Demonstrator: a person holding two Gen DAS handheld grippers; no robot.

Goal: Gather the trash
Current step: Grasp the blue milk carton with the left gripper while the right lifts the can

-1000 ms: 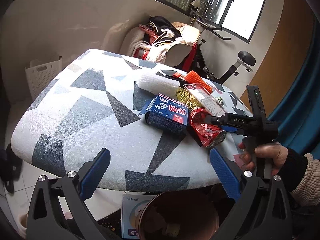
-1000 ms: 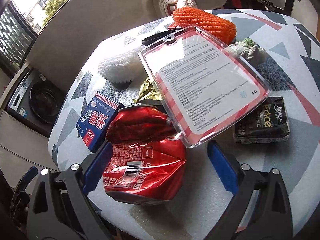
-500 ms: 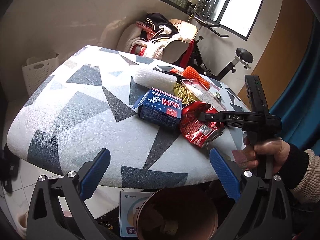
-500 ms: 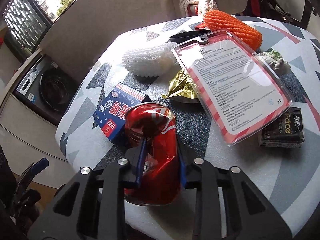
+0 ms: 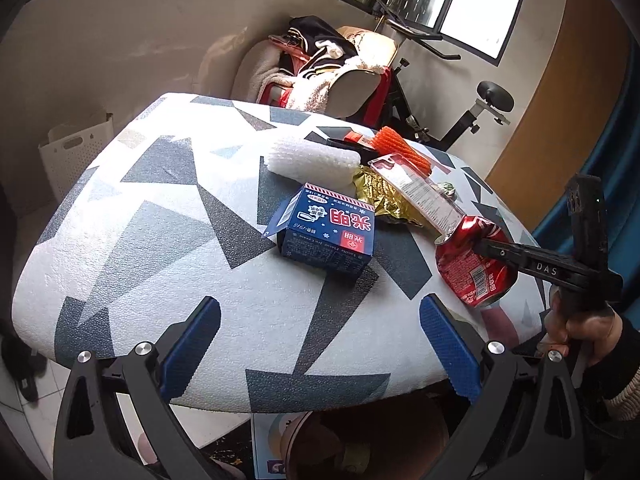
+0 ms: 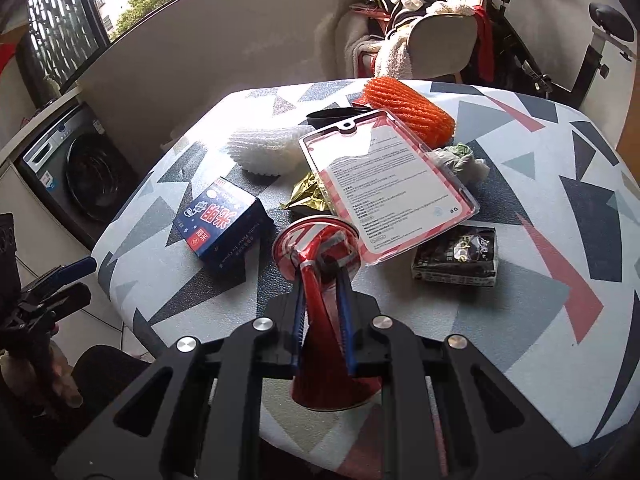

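A crushed red drink can (image 6: 320, 316) is pinched flat between the pads of my right gripper (image 6: 320, 268), which is shut on it. Seen from the left wrist, the can (image 5: 468, 276) hangs tilted at the table's right front edge, just off the cloth, under the right gripper (image 5: 486, 242). My left gripper (image 5: 320, 312) stands open over the near edge with nothing between its fingers. On the patterned table (image 5: 140, 220) lie a blue carton (image 5: 332, 232), a white foam net (image 5: 312, 160), an orange foam net (image 6: 408, 108), a clear blister pack (image 6: 384, 184) and a gold wrapper (image 5: 380, 196).
A black sachet (image 6: 456, 256) and a crumpled tissue (image 6: 460, 160) lie at the table's right. A brown bin (image 5: 360, 444) stands on the floor below the near edge. A chair piled with clothes (image 5: 332, 68) is behind the table, a washing machine (image 6: 80, 168) and a white basket (image 5: 76, 148) to the left.
My right gripper closed on the red can, squeezed it flat and raised it off the table towards the near edge. The left gripper stayed open and shifted sideways a little.
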